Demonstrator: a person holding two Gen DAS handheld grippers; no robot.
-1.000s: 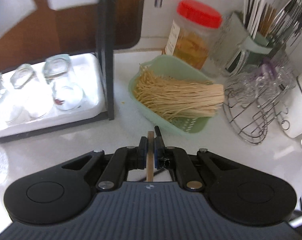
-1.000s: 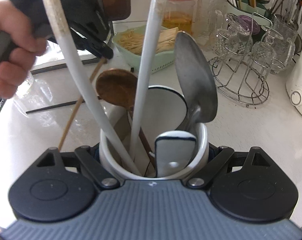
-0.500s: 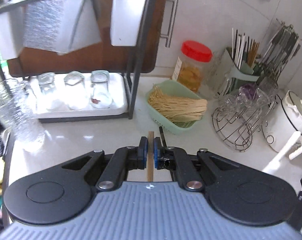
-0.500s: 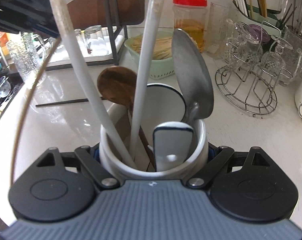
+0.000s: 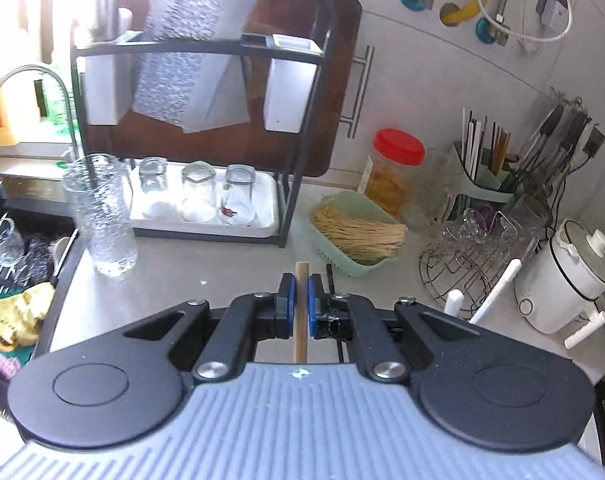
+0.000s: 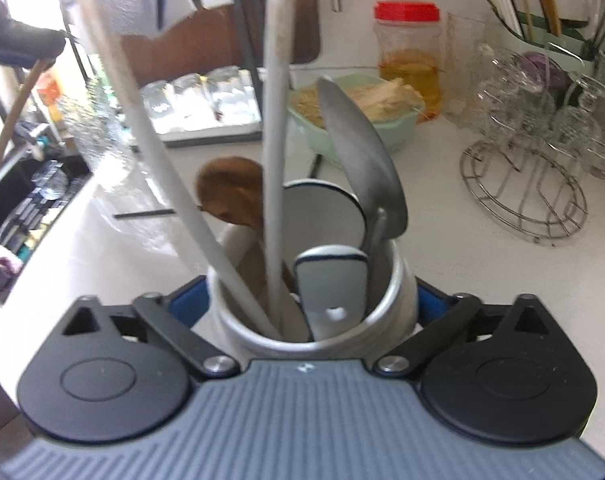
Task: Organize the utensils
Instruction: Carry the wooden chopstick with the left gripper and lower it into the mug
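My right gripper (image 6: pixel 310 304) is letting go: its jaws are opening and the blue pads (image 6: pixel 188 300) now stand off the white ceramic utensil crock (image 6: pixel 386 304), which a second ago they hugged; the crock sits between them near the bench's front edge, holding two long white handles (image 6: pixel 276 120), a brown wooden spoon (image 6: pixel 232 190) and a steel spoon (image 6: pixel 362 160); I judge it set down and ready to take one more piece. My left gripper (image 5: pixel 298 300) stays pressed together on a thin wooden stick (image 5: pixel 301 312), which it has lifted well clear of the pale grey bench (image 5: pixel 190 268), so the view now takes in the whole counter; that stick likely goes into the crock next. One thin black stick (image 6: pixel 144 214) lies loose on the bench beyond the crock. Further back stand a mint-green basket of pale sticks (image 5: pixel 358 236), a wire glass rack (image 5: pixel 470 264), a red-lidded jar (image 5: pixel 394 176) and a black shelf frame (image 5: pixel 206 136) by the sink corner; tiled wall with pipes behind.
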